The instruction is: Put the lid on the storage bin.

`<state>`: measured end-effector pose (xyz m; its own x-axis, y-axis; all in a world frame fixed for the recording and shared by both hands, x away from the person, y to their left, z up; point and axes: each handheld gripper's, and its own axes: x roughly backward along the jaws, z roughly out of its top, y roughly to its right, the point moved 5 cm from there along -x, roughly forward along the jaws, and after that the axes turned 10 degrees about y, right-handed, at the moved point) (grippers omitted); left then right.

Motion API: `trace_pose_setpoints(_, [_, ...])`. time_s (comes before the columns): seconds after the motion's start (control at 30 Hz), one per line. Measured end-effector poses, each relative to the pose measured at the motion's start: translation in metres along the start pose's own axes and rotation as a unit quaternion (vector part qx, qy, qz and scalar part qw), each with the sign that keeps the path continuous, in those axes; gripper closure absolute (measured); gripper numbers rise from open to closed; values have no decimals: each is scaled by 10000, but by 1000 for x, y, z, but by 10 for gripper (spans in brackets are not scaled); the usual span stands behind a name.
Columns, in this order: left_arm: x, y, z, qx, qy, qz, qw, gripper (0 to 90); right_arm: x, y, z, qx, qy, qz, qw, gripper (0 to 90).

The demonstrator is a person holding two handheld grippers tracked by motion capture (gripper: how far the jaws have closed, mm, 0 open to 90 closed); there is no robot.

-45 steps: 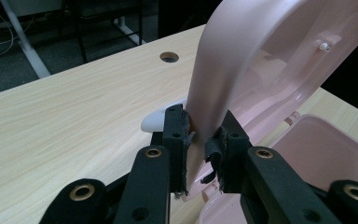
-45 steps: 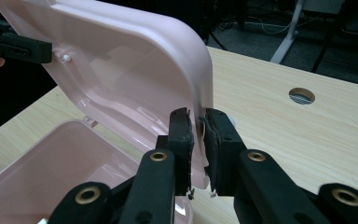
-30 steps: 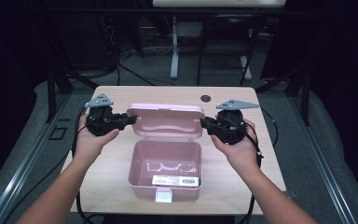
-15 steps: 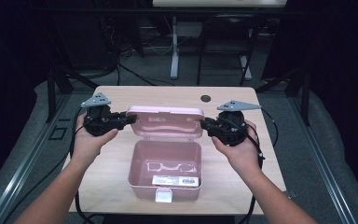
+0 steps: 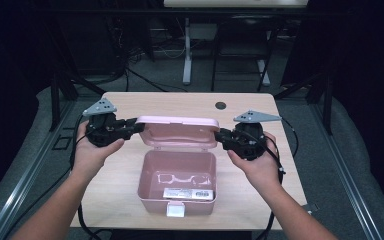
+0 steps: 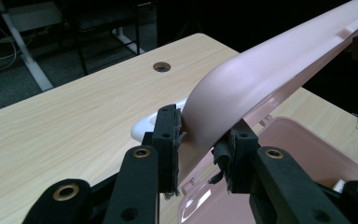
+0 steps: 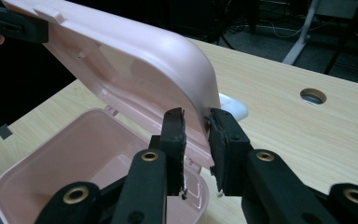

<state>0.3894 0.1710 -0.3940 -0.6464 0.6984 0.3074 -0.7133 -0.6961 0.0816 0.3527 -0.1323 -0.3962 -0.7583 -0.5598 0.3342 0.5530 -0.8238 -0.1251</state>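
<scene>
Apparently caught midway through working the lid [image 5: 177, 132] of the pink box [image 5: 147, 176], most likely lowering it to shut. Found near the middle of the table [image 5: 180, 102], toward the near edge, with the lid hinged along the far side and leaning up and slightly over the open tray.

Seen from the high view: left gripper [image 5: 139, 127] set at the lid's left corner, right gripper [image 5: 219, 134] at its right corner, both level and pointing inward at each other.

Judging by the two gripper views, each pair of jaws straddling a rounded corner of the lid, one pad on the outer face and one on the inner. Having just been opening on both sides, with the lid corner between the pads in each case. Pads appearing to touch the plastic on both sides, though lightly now; hard to say how much hold remains.

Something clear and a printed label lying in the bottom of the tray; too small to name.

Next, by my reading: either easing off fully and letting the lid drop, or taking a fresh, firmer pinch and swinging both corners down together. Calls for even pace left and right, so as not to twist the hinge. Then pressing the white latch [image 5: 175, 210] at the near wall.
</scene>
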Motion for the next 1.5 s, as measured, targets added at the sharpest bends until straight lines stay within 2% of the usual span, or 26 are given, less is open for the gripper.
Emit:
trace_pose_setpoints(0.23, [1, 2, 0, -29, 0, -22, 10000, 701, 6, 1, -7, -42, -47, 93, 9999, 751])
trace_pose_setpoints(0.5, [4, 4, -3, -70, 6, -30, 10000, 697, 15, -1, -10, 35, -81, 110, 9999, 750])
trace_pose_setpoints(0.8, [8, 7, -5, -81, 7, -76, 9999, 695, 22, 15, -17, -125, -110, -95, 9998, 746])
trace_pose_setpoints(1.1, [12, 11, -9, -110, 3, -92, 9999, 690, 18, 24, -10, -272, 66, -220, 9994, 746])
trace_pose_setpoints(1.3, [15, 12, -11, -130, 17, -116, 9998, 686, 15, 22, -1, -307, 138, -208, 9992, 744])
trace_pose_setpoints(1.5, [19, 15, -15, -113, 52, -152, 9998, 688, 12, 13, 2, -262, 169, -119, 9994, 738])
